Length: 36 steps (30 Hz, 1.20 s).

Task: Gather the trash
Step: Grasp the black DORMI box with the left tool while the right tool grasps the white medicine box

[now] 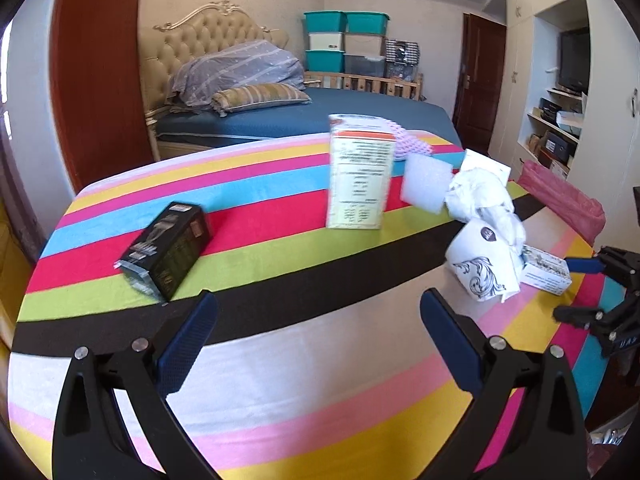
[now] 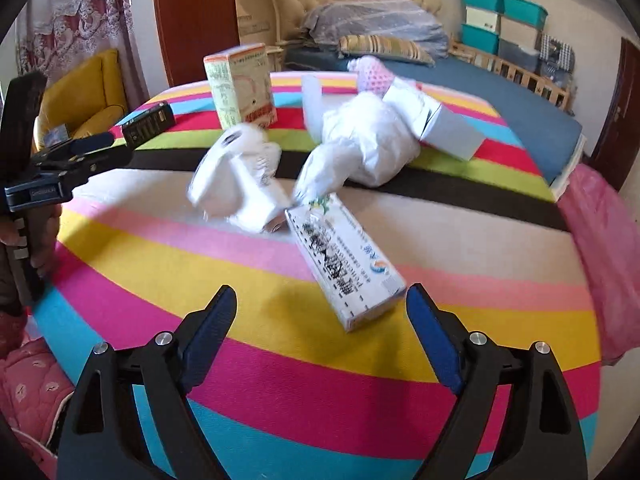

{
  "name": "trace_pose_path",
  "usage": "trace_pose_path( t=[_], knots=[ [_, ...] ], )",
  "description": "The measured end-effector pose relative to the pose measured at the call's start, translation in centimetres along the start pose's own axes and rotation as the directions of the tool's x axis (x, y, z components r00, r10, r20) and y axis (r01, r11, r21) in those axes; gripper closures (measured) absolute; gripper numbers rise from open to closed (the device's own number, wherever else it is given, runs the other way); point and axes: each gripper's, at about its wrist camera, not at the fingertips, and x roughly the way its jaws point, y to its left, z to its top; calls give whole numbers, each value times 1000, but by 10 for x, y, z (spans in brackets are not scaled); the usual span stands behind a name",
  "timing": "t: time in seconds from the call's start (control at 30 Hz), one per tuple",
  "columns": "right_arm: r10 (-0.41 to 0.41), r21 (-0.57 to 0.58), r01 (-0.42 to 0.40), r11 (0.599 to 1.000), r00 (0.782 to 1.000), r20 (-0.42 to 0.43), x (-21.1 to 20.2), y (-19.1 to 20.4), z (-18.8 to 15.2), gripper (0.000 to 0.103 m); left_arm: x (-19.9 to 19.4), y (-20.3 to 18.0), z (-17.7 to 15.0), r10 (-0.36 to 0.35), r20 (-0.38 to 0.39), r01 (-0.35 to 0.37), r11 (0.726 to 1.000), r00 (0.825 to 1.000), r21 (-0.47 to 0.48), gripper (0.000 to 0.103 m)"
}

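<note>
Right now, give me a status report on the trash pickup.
Left tool open, empty. Right tool open, empty, nearest the medicine box. Black box, tall carton, cup, crumpled paper uncollected. Nothing blocking.

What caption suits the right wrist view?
Open right tool nears a lying medicine box on the striped table.

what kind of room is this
Most likely a home bedroom. A bed with a tufted headboard and pillows stands behind the striped-cloth table, with stacked storage bins against the far wall and a built-in wardrobe holding a TV.
</note>
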Motion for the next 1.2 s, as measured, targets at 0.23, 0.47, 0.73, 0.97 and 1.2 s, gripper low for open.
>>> trace_pose_path(
  t=[0.23, 0.47, 0.73, 0.97, 1.2],
  knots=[
    [-61, -9, 61, 998, 998, -19, 18, -7, 9, 27, -8, 32, -7, 27, -6, -27, 997, 1000, -77, 5],
    [-35, -53, 35, 998, 999, 4, 24, 7, 9, 63, -13, 67, -10, 104, -11, -104, 987, 995, -123, 5],
    [-58, -42, 59, 997, 998, 26, 22, 10, 5, 66, 1, 108, 5, 178, -50, -183, 972, 983, -146, 5],
    [-53, -25, 53, 998, 998, 29, 24, 10, 6, 66, 33, 116, 26, 193, -94, -203, 973, 977, -113, 5],
    [-55, -25, 55, 998, 998, 30, 24, 10, 6, 65, 51, 118, 35, 203, -113, -215, 971, 973, -108, 7]
  ],
)
